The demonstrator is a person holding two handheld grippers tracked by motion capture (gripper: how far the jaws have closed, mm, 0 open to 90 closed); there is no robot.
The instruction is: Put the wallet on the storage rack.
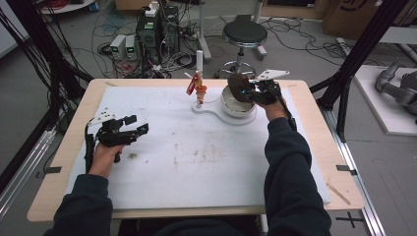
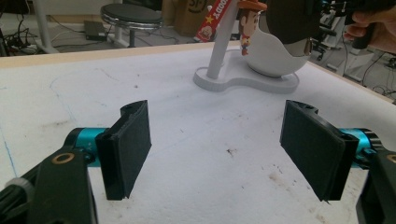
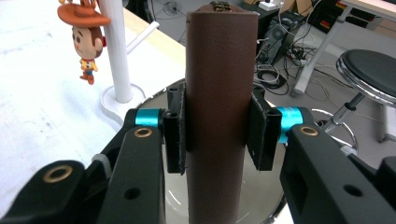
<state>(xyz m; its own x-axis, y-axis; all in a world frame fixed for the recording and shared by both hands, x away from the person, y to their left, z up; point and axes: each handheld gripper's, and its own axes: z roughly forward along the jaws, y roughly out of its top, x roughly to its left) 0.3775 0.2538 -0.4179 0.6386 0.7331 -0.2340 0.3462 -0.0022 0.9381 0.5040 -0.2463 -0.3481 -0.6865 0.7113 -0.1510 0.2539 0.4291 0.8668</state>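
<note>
My right gripper [image 3: 218, 133] is shut on a dark brown case [image 3: 219, 93] that stands upright between its pads. In the high view that right gripper [image 1: 253, 91] holds the brown case [image 1: 238, 84] just above a white bowl [image 1: 236, 109] on a white stand base [image 1: 209, 109]. A cowboy figure [image 1: 201, 91] with a red tag hangs from the stand's post [image 1: 199, 61]. My left gripper [image 1: 135, 125] rests low over the mat at the left, open, with nothing between its pads [image 2: 133, 144].
The white mat [image 1: 196, 157] covers a wooden table [image 1: 64, 162]. A stool [image 1: 244, 33], computer boxes [image 1: 157, 29] and cables lie on the floor beyond the far edge. Black frame posts [image 1: 364, 44] stand at the right.
</note>
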